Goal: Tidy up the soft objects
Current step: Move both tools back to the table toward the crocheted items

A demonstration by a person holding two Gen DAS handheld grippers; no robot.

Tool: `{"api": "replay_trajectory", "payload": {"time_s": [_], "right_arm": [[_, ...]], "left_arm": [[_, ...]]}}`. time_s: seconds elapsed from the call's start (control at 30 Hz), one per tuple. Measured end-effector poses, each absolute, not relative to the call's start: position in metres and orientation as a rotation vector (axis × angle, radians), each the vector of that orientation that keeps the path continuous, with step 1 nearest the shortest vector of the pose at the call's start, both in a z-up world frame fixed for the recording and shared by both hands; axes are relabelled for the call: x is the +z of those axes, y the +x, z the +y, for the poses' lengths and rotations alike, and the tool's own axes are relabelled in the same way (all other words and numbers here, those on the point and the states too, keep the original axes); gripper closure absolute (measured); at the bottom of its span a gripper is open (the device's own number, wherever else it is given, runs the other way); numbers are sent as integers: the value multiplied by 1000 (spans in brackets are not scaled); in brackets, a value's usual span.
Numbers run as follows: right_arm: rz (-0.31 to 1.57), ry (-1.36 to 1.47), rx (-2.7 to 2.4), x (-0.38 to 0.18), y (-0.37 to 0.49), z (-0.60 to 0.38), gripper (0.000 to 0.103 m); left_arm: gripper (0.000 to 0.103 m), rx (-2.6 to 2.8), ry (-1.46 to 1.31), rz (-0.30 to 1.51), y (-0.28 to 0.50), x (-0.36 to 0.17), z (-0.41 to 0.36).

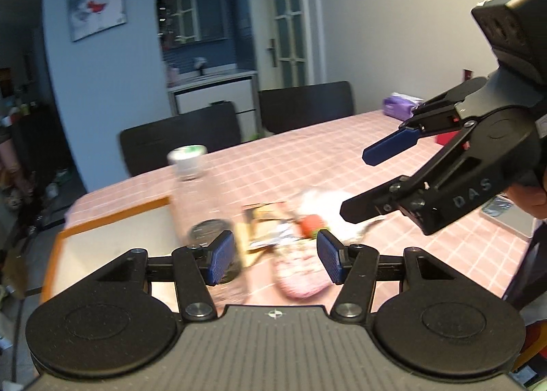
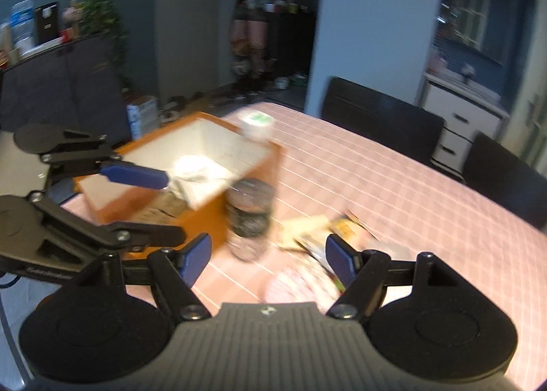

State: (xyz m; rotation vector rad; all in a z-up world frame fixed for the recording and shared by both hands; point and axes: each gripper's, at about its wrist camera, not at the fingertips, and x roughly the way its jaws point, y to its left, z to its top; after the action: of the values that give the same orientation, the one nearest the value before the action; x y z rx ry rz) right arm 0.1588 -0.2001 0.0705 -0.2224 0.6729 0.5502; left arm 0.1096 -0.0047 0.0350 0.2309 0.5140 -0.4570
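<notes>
On the pink checked table (image 1: 307,158), as the left wrist camera saw it, the left gripper (image 1: 275,259) hung with its blue pads well apart and nothing between them. Beyond the pads lay a blurred heap of soft objects (image 1: 294,237): a pink patterned pouch (image 1: 301,274) nearest, crumpled packets behind it, something white and a small red piece. A clear bottle (image 1: 201,206) with a white cap stood just left of the heap, beside an orange-rimmed box (image 1: 112,216). The right gripper (image 1: 355,182) hovered at the right, above the table, its jaws wide and empty, with a hand (image 1: 528,196) on its grip. Dark chairs (image 1: 181,138) stood at the far edge.

From the right wrist camera, the right gripper (image 2: 268,259) showed its pads spread wide, empty, above the same pouch (image 2: 297,283) and packets. The bottle (image 2: 251,213) stood against the orange box (image 2: 201,216), whose white inside held crumpled items. The left gripper (image 2: 171,206) reached in over the box's near corner, jaws parted and holding nothing.
</notes>
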Motion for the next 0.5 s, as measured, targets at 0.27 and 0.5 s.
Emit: {"api": "replay_trajectory", "payload": {"time_s": [0.27, 0.5], "right_arm": [[760, -136, 407, 24, 190, -252, 30], [830, -77, 386, -23, 217, -276, 34]], "left_arm": [[26, -523, 181, 594, 153, -5, -54], [18, -415, 237, 690, 195, -69, -83]]}}
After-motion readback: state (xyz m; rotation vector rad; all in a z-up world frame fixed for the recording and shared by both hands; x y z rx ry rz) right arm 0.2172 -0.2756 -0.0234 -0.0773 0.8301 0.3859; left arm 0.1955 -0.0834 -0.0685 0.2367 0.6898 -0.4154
